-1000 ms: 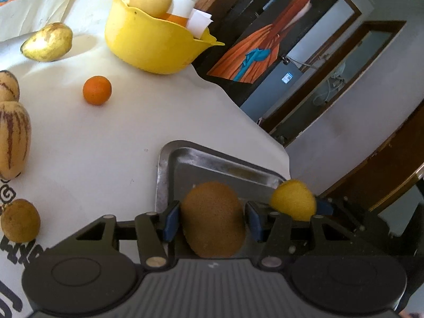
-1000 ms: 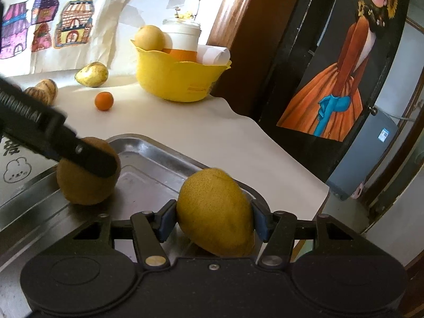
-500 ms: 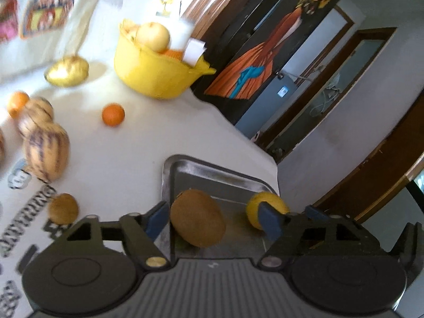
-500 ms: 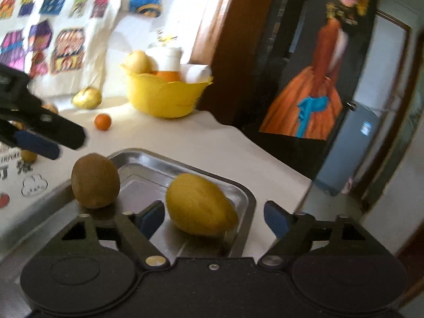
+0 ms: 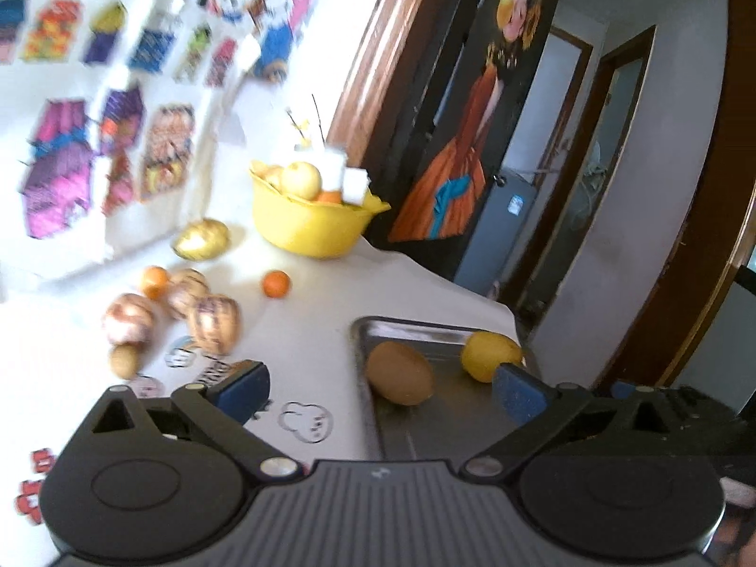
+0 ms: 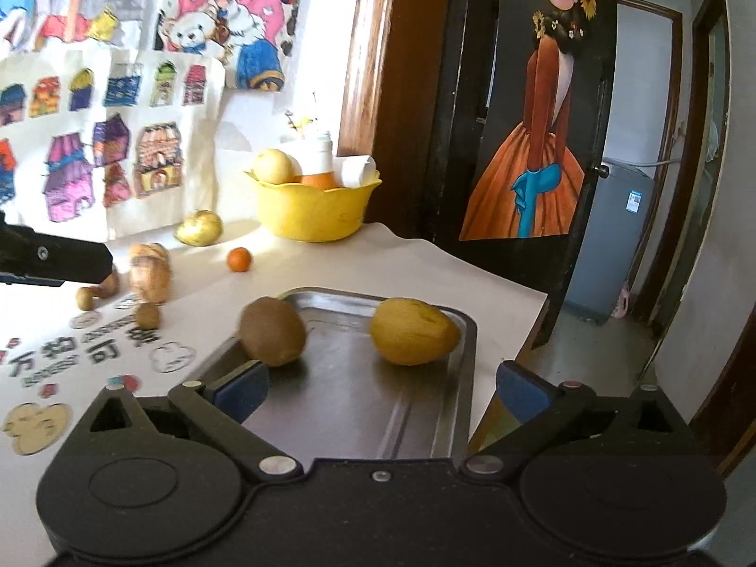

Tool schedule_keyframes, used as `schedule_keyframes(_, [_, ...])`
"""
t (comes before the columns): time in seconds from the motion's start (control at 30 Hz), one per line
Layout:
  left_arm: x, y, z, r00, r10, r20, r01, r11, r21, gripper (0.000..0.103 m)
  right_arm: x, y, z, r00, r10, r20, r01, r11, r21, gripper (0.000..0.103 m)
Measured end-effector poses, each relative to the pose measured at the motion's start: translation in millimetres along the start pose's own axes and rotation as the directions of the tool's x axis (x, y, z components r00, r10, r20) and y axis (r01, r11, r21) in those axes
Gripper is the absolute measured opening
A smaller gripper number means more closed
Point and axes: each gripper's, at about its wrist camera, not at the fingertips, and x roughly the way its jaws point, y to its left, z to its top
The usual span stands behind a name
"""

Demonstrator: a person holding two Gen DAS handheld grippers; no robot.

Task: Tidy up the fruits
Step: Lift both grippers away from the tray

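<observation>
A metal tray [image 6: 368,406] lies near the table's right edge; it also shows in the left wrist view [image 5: 425,430]. In it lie a brown kiwi [image 6: 272,330] [image 5: 400,373] and a yellow lemon [image 6: 413,330] [image 5: 489,355]. My left gripper [image 5: 380,390] is open and empty, raised and drawn back from the kiwi. My right gripper [image 6: 380,385] is open and empty, above the tray's near end, behind the lemon. The left gripper's arm [image 6: 52,262] shows at the left of the right wrist view.
On the white cloth lie striped melons [image 5: 212,323], small oranges [image 5: 276,283], small kiwis [image 6: 147,315] and a yellow pear [image 5: 201,238]. A yellow bowl [image 5: 309,231] with fruit stands at the back. The table edge [image 6: 529,326] drops off right of the tray.
Both grippers opened and let go: the kiwi and lemon now lie in the tray. Both grippers pulled back and up, so more of the table shows.
</observation>
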Motion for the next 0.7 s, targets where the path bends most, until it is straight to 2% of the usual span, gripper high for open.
schedule_keyframes(0.17, [-36, 6, -14, 0.999, 0.031, 0.034, -0.032, 0.999, 0.015, 0.102, -37, 11, -5, 1.000, 0.022, -0.006, -0.022, 1.000, 0.014, 0.102])
schedule_keyframes(0.33, [-66, 11, -32, 0.996, 0.065, 0.054, -0.068, 0.996, 0.053, 0.102, -60, 24, -19, 0.997, 0.057, -0.053, -0.056, 0.998, 0.030, 0.102])
schedule_keyframes(0.7, [-103, 32, -63, 0.991, 0.130, 0.028, -0.133, 0.986, 0.103, 0.102, -91, 61, -40, 0.987, 0.115, -0.117, -0.109, 0.993, 0.050, 0.102])
